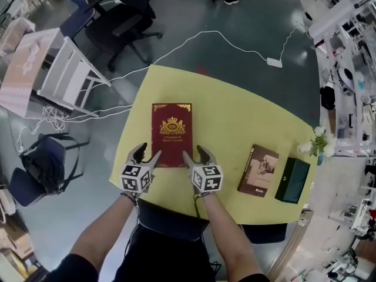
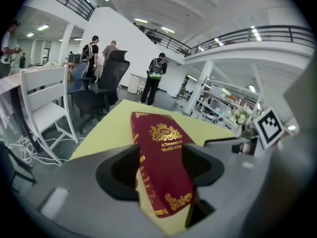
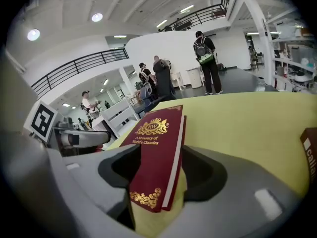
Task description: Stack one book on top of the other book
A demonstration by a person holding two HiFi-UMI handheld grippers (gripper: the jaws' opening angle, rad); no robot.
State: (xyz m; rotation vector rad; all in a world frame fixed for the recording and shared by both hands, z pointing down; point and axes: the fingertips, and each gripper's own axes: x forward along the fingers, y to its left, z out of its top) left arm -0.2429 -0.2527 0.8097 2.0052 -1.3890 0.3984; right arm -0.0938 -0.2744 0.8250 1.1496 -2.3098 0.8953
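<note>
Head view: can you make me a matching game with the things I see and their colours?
Things:
1. big book
2. small book
3. box
4. table

Colours:
A. yellow
B. dark green
C. dark red with gold
D. brown

Pairs: 1-C, 2-D, 3-B, 4-A

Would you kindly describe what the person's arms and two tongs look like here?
Each of the left tongs and right tongs carries a white cube printed with black square markers. Their jaws are pale grey with dark parts, and the gripper views show a grey moulded body with black hollows. The person wears dark short sleeves.
</note>
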